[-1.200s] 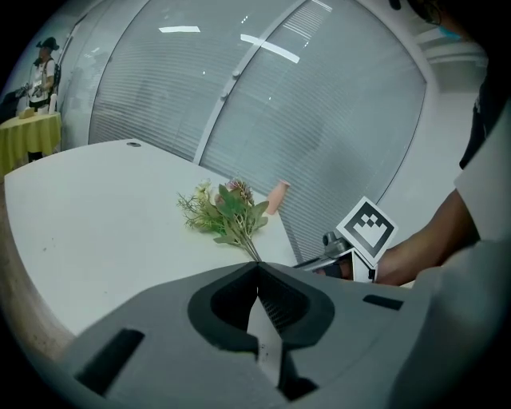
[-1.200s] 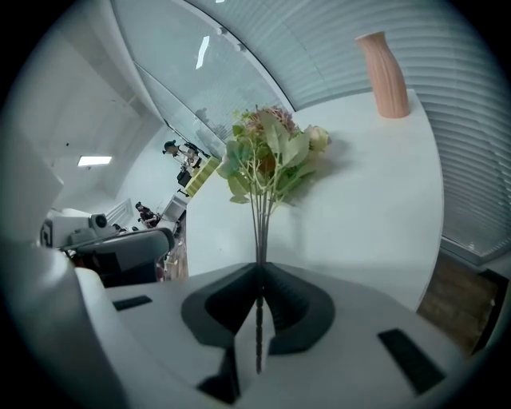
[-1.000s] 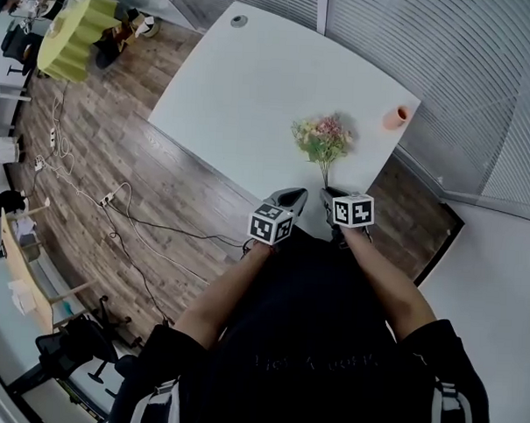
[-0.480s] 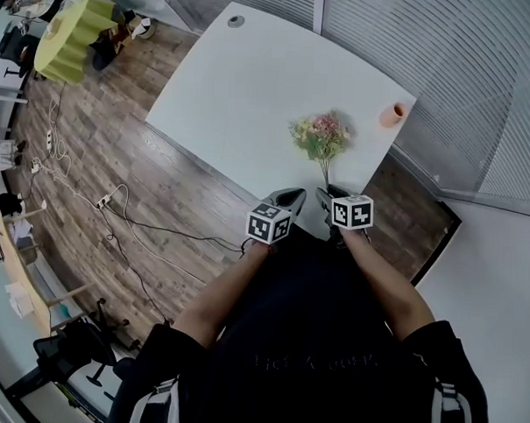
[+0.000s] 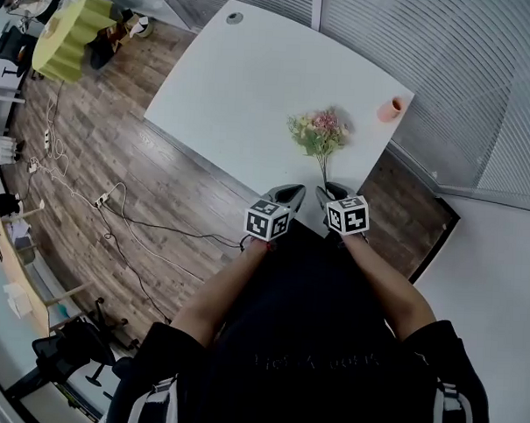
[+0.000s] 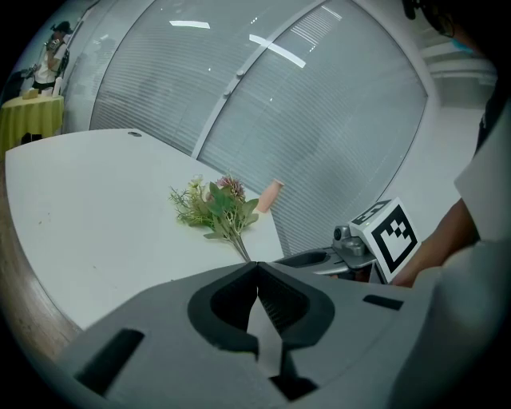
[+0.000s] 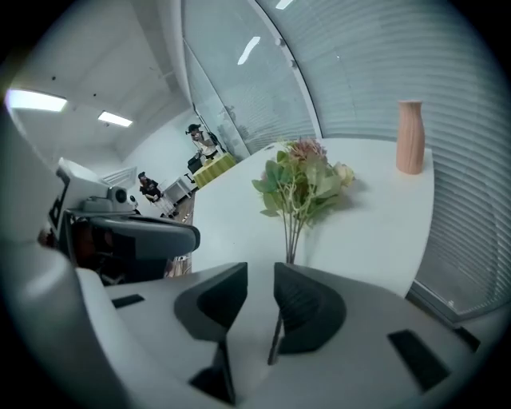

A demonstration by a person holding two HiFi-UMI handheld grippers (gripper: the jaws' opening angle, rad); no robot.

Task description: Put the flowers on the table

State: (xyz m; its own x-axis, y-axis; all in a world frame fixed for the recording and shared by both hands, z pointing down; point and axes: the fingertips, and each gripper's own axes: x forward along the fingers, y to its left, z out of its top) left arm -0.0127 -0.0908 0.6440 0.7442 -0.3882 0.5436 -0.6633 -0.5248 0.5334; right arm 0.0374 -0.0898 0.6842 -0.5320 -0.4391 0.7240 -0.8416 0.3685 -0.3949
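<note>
The head view shows the flowers (image 5: 319,134) on the white table (image 5: 244,83) right of centre, stems pointing down the frame toward the right gripper (image 5: 330,192). A pink vase (image 5: 390,108) stands well apart at the upper right. The jaw gaps cannot be read from here.

The right gripper view does show its gap. The right gripper (image 7: 259,272) has its jaws slightly spread, and the stems of the flowers (image 7: 302,182) run down between them. A thin stem seems to lie along one inner face, though contact is unclear.

Only the left gripper view shows the flowers (image 6: 217,209) lying flat on the tabletop. The left gripper (image 6: 255,265) has its jaws pressed together on nothing, at lower centre.
</note>
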